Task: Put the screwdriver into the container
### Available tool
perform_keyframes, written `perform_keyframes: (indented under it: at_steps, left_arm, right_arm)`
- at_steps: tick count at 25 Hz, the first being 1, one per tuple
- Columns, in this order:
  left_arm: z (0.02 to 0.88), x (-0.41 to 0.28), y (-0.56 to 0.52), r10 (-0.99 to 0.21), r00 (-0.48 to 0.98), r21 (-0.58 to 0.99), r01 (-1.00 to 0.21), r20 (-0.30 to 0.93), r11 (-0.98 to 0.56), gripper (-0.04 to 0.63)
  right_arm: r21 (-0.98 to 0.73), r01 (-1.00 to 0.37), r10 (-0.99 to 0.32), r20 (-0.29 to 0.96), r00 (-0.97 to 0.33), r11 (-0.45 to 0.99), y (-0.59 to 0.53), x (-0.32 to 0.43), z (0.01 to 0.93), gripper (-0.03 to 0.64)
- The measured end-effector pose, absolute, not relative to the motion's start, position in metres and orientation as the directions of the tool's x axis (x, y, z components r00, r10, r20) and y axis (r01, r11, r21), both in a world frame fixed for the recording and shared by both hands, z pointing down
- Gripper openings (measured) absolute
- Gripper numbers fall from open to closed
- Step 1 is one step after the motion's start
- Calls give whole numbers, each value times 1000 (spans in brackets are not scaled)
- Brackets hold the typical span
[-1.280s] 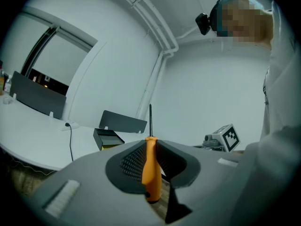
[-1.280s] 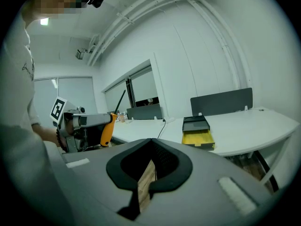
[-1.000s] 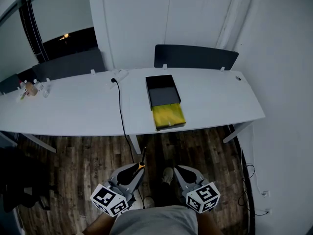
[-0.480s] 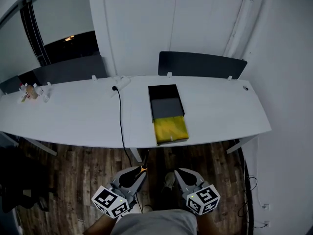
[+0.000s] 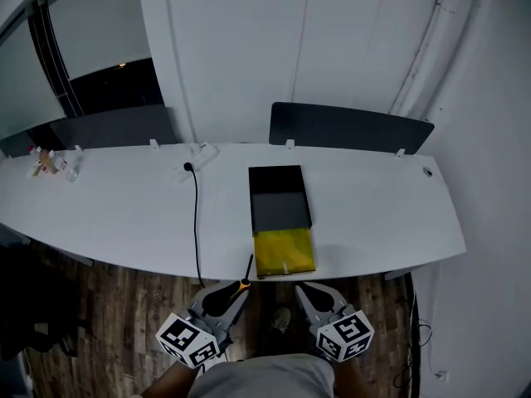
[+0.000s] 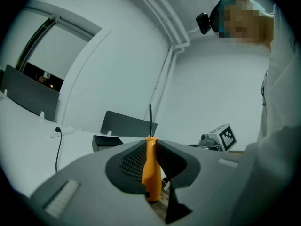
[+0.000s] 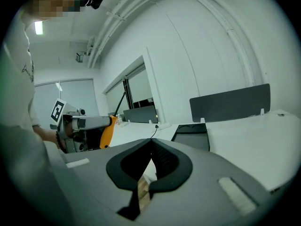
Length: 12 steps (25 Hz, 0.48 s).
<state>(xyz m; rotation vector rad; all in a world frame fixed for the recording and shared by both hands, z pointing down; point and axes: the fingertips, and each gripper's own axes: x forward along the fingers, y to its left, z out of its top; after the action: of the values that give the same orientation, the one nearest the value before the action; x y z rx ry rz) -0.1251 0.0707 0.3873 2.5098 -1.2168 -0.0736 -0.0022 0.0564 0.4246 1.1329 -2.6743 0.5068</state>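
The left gripper (image 5: 239, 288) is gripping the screwdriver (image 6: 151, 168) by its orange handle, while the right gripper (image 7: 151, 142) is hanging closed and empty, with both just short of the table (image 5: 116, 222) and its container (image 5: 280, 197).

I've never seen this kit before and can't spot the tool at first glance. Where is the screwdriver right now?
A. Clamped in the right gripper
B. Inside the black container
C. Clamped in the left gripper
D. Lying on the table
C: the left gripper view shows the orange handle of the screwdriver pinched between the jaws of the left gripper, with its shaft poking out past their tips.
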Motion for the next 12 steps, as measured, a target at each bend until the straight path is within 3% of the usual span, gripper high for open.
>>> perform_keyframes:
  at_steps: [12]
  left_arm:
    - [382, -92, -16, -808, 578, 329, -790, 115, -518, 69]
  right_arm:
    - [-239, -676, -610, 297, -735, 697, -38, 27, 417, 14]
